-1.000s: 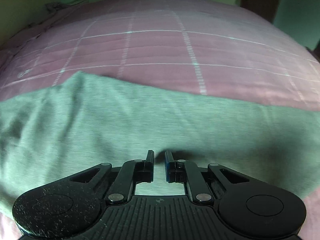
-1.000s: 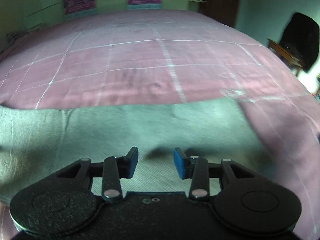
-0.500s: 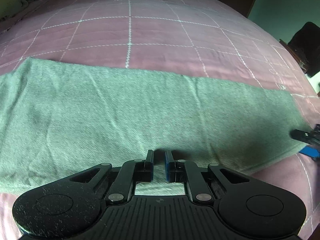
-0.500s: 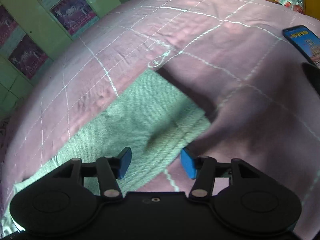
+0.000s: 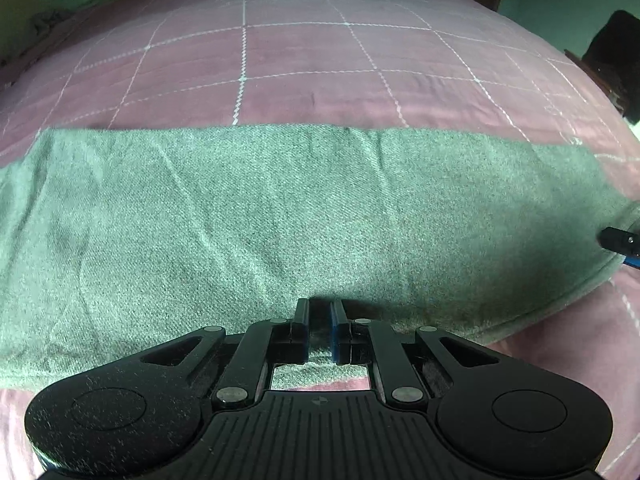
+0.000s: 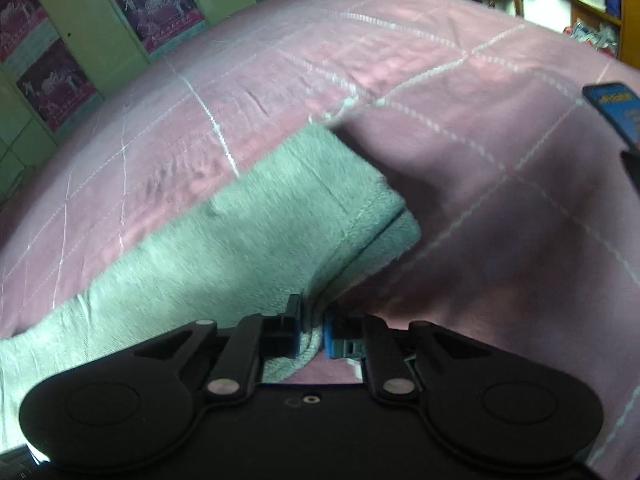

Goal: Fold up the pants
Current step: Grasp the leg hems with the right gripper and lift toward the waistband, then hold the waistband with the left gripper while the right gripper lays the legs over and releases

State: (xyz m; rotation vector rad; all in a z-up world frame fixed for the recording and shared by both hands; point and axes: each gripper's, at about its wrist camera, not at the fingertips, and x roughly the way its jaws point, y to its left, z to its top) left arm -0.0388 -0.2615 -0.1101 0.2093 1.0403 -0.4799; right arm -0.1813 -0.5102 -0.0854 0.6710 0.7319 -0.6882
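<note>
Grey-green pants (image 5: 304,216) lie as a flat band across the pink bed (image 5: 312,72). Left tongs (image 5: 320,330) pinched on the near edge at lower centre; right tongs (image 6: 312,330) just closed on the hem corner, probably anchoring both ends for a lengthwise fold.

Pink bedspread (image 5: 312,64), phone (image 6: 614,110) (posters (image 6: 156,4) behind).

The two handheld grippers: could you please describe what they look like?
Both are matte black plastic. The left gripper has round side housings, silver pivot screws, a ribbed base, pale speckling and blue-edged fingers. The right gripper has the same shape, with brighter blue pads and a smooth base. No cables or sleeves show.
</note>
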